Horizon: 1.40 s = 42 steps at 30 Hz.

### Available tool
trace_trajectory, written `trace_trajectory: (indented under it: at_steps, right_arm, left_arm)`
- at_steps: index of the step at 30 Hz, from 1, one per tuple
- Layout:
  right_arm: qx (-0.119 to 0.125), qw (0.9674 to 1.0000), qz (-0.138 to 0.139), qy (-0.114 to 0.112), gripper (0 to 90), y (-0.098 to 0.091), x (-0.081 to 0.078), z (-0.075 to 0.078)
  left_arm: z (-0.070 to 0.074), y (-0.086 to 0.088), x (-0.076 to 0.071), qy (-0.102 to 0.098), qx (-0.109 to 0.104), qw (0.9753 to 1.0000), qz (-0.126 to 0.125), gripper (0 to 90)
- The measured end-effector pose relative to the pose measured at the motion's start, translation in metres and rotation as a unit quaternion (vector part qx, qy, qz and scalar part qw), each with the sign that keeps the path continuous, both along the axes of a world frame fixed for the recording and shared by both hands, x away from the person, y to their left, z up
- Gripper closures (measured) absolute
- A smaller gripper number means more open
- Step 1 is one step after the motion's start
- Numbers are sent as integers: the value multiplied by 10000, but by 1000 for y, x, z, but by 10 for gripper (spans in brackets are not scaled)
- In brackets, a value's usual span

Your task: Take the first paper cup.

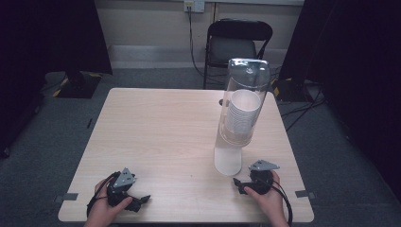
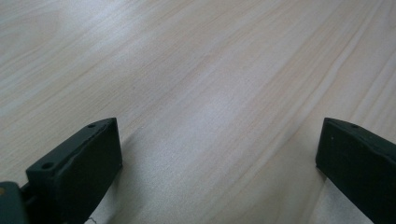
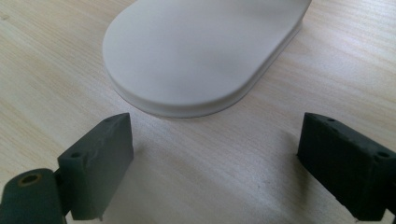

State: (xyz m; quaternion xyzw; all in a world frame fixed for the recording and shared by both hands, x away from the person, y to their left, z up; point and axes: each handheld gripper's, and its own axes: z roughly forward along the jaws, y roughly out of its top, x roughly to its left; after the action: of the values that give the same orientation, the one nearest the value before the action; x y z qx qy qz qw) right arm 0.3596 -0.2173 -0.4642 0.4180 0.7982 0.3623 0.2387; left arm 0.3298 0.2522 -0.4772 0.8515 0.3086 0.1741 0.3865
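A tall clear cup dispenser (image 1: 242,104) holding a stack of white paper cups (image 1: 243,116) stands on the right half of the wooden table (image 1: 165,137), on a white base (image 1: 228,161). My right gripper (image 1: 239,183) rests on the table just in front of that base, open with nothing between its fingers; the rounded white base (image 3: 196,51) lies just beyond its jaws in the right gripper view. My left gripper (image 1: 142,201) rests near the front left edge, open over bare wood (image 2: 210,93).
A black folding chair (image 1: 236,45) stands behind the table's far edge. Cables (image 1: 302,111) lie on the grey floor at the right. Small tape marks (image 1: 69,196) sit at the table's front corners.
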Motion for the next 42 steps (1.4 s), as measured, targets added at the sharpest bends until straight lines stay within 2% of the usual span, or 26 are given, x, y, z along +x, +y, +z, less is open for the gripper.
trace_trajectory:
  at_steps: [9, 10, 11, 13, 14, 15, 17, 18, 20, 21, 22, 23, 25, 28, 32, 34, 36, 37, 38, 42]
  right_arm:
    - [-2, 10000, -72, -28, 118, 1, -2, 0]
    - [80, 9999, -114, -69, 185, 3, -4, 1]
    - [80, 9999, -114, -69, 185, 3, -4, 1]
    - [103, 9997, -114, -201, 179, 5, -5, 4]
    - [329, 9985, -101, -429, 184, 9, -6, 13]
    - [329, 9985, -101, -429, 184, 9, -6, 13]
    - [613, 9959, -152, -642, 184, 12, -8, 24]
    - [824, 9921, -169, -930, 184, 16, -7, 34]
    - [995, 9882, -155, -1153, 184, 19, -6, 44]
    - [995, 9882, -155, -1153, 184, 19, -6, 44]
    - [1169, 9842, -196, -1314, 184, 22, -3, 51]
    - [1169, 9842, -196, -1314, 184, 22, -3, 51]
    - [1355, 9802, -231, -1426, 183, 27, 2, 56]
    - [1431, 9768, -316, -1559, 184, 28, 6, 59]
    - [1556, 9744, -341, -1586, 185, 30, 13, 62]
    - [1574, 9742, -322, -1584, 184, 30, 15, 63]
    - [1567, 9717, -241, -1754, 185, 35, 18, 69]
    - [1567, 9717, -241, -1754, 185, 35, 18, 69]
    - [1559, 9687, -233, -1915, 187, 39, 20, 71]
    - [1682, 9666, -248, -1917, 190, 42, 24, 72]
  left_arm:
    - [0, 0, 0, 10, -14, 10000, 7, 0]
    - [0, 0, 0, 11, -15, 10000, 8, 0]
    - [0, 0, 0, 10, -13, 10000, 7, 0]
    - [0, 0, 0, 11, -18, 10000, 9, 0]
    - [0, 0, 0, 11, -14, 10000, 7, 0]
    - [0, 0, 0, 11, -14, 10000, 7, 0]
    - [0, 0, 0, 5, -8, 10000, 4, 0]
    - [0, 0, 0, 12, -14, 10000, 6, 0]
    - [0, 0, 0, 10, -12, 10000, 6, 0]
    - [0, 0, 0, 10, -14, 10000, 6, 0]
    - [0, 0, 0, 11, -14, 10000, 6, 0]
    - [0, 0, 0, 12, -15, 10000, 5, 0]
    - [0, 0, 0, 11, -15, 10000, 6, 0]
    - [0, 0, 0, 11, -15, 10000, 6, 0]
    - [0, 0, 0, 11, -13, 10000, 5, 0]
    - [0, 0, 0, 11, -31, 10000, 17, 0]
    - [0, 0, 0, 11, -12, 10000, 6, 0]
    - [0, 0, 0, 11, -12, 10000, 6, 0]
    - [0, 0, 0, 10, -13, 10000, 5, 0]
    - [0, 0, 0, 11, -12, 10000, 4, 0]
